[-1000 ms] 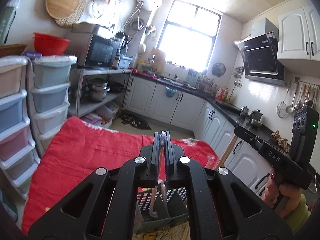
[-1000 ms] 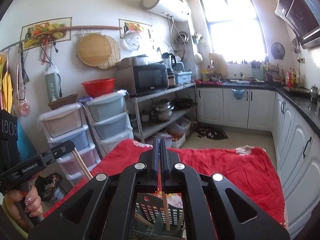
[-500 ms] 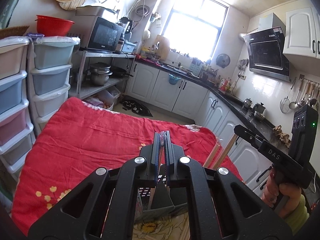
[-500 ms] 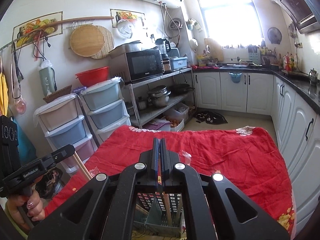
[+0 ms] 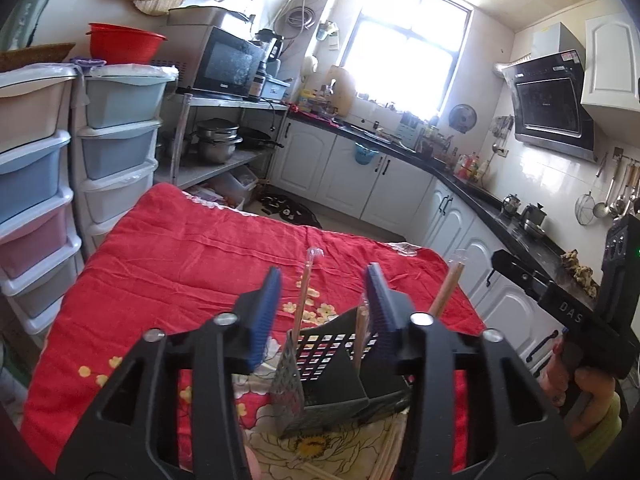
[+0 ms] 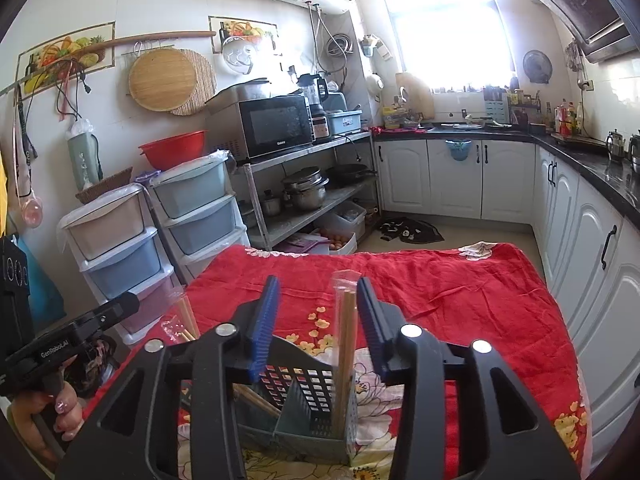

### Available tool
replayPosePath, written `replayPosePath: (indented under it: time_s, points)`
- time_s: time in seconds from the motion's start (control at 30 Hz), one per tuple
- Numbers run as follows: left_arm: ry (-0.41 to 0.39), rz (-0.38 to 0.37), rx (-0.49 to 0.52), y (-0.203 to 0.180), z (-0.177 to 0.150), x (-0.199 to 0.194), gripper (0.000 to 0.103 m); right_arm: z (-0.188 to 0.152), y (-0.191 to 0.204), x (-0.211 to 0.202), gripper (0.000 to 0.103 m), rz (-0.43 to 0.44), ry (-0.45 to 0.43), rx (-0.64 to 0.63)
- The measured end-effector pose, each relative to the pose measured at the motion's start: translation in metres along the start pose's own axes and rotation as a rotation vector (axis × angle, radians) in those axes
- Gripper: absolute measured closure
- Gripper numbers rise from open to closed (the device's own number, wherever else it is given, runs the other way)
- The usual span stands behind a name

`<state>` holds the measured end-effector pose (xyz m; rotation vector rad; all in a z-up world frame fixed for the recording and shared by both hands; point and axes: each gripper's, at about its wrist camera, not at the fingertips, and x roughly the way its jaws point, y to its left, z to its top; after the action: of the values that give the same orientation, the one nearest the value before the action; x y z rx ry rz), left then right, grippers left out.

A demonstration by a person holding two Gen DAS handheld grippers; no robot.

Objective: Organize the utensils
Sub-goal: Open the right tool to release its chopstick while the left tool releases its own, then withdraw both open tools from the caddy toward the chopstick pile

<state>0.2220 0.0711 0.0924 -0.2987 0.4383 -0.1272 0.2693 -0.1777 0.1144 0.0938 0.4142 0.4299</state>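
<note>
A grey perforated utensil holder [image 5: 320,376] stands on the red flowered cloth, also in the right wrist view [image 6: 308,404]. My left gripper [image 5: 322,308] is open above it, around a plastic-wrapped chopstick pair [image 5: 302,300] that stands in the holder. My right gripper [image 6: 316,320] is open too, with another wrapped chopstick pair [image 6: 345,344] upright in a compartment between its fingers. More wrapped chopsticks [image 5: 446,292] lean in the holder at the right, also seen at the left in the right wrist view [image 6: 186,316].
The red cloth [image 5: 192,264] covers the table. Stacked plastic drawers [image 5: 112,152] stand at its left, a shelf with a microwave [image 6: 276,124] behind. White cabinets with a black counter [image 6: 592,200] run along the right.
Both grippers were shut on a chopstick pair over the holder; now both have opened and the chopsticks stand in the holder. Both views have tilted down toward the table.
</note>
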Motion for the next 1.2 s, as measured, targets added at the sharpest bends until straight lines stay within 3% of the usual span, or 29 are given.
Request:
replayPosePath:
  time_s: [0.23,0.3,0.4,1.2]
  points:
    - [-0.027,0.006,-0.022,0.005,-0.002,-0.014,0.033,-0.004,0.0,-0.01,0.05,-0.015,-0.01,-0.016]
    - [-0.04,0.009,-0.025,0.006,-0.001,-0.019,0.02,-0.005,0.001,-0.014,0.047,-0.015,-0.017,-0.025]
    - [-0.053,0.008,-0.022,0.003,-0.001,-0.027,0.012,-0.007,0.002,-0.021,0.044,-0.021,-0.025,-0.036]
    - [-0.024,0.034,-0.025,0.007,-0.03,-0.046,0.011,-0.029,0.011,-0.051,0.036,0.001,-0.021,-0.054]
